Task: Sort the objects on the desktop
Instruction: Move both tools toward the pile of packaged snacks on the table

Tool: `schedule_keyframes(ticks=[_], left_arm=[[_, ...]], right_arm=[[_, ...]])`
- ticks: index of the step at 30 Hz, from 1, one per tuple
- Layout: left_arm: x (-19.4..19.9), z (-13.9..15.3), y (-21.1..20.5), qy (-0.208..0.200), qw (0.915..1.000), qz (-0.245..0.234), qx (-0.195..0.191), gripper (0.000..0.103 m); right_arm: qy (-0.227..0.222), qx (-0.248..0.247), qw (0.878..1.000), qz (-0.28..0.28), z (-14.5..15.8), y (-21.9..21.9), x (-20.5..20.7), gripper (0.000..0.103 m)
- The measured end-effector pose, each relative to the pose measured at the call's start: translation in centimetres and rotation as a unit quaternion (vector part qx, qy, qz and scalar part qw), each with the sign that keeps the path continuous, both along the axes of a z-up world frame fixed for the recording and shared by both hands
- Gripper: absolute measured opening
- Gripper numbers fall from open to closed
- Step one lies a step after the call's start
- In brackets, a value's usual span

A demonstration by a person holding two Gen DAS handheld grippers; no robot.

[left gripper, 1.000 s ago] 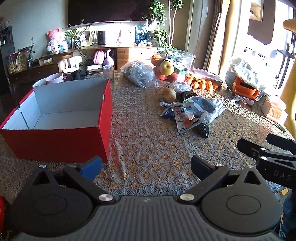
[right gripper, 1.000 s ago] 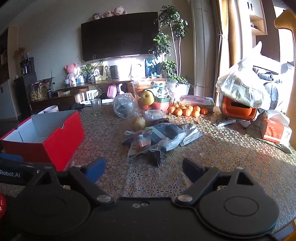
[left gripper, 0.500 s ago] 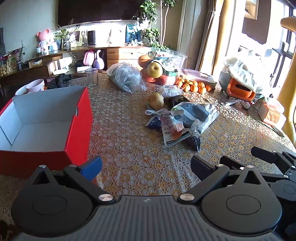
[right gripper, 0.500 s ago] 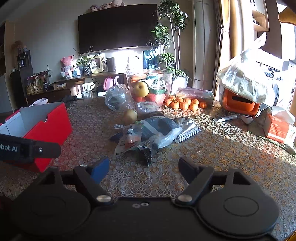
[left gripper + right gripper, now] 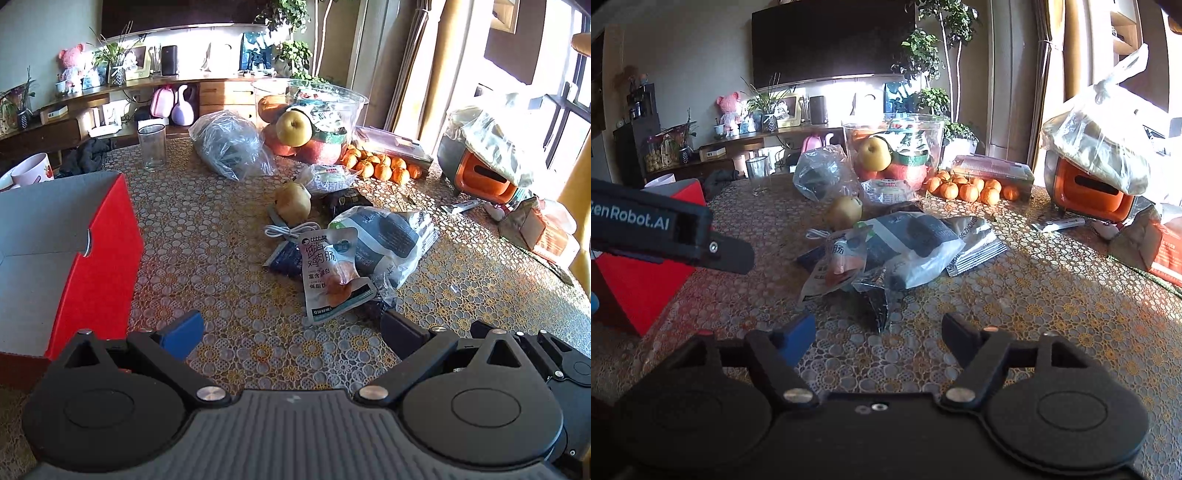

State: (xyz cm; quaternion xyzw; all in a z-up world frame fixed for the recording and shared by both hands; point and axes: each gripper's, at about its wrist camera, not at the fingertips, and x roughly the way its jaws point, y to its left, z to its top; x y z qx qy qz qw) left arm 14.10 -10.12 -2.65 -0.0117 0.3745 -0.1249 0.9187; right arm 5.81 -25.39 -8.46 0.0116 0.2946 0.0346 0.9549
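Now both views sit closer to the heap of packets than a second ago: in the left view the red box [image 5: 92,251] has slid off toward the left edge, and the snack pouch [image 5: 332,273] with the orange picture has come up to just beyond the fingertips. That reads as an approach to a first pick; nothing can be seen in the box yet, so the sorting looks barely begun.

The heap lies mid-table on the patterned table [image 5: 229,236]. The snack pouch is nearest, overlapping a larger grey and white bag [image 5: 384,240]. A white cable [image 5: 288,232] and a yellow pear [image 5: 293,201] lie just behind them, and a flat silver packet [image 5: 975,247] rests against the bag's right side. Farther back stand a clear fruit bowl [image 5: 314,110], a row of tangerines [image 5: 380,168] and an empty glass [image 5: 152,147].

The left claw [image 5: 291,328] stands wide, with only bare tablecloth between its fingers, touching nothing. The right claw [image 5: 879,332] has just been closing, yet a broad gap is left and nothing lies in it. A dark crumpled wrapper [image 5: 879,302] at the near edge of the heap lies just ahead of its fingertips, apart from them. Seen from the right, the left claw's arm crosses in front of the box.

The pouch and wrapper are thin and slippery, so a pinch at an edge seems likeliest to hold.
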Motion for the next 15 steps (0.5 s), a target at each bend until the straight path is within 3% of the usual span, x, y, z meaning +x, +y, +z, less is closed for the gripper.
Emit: schedule_keyframes(ticks=[15], left_arm=[[6.0, -1.8, -2.9, 0.022, 0.9996, -0.011, -0.012, 0.103]], right_arm=[[0.011, -0.008, 1.000, 0.011, -2.7, 0.1, 3.8, 0.065]])
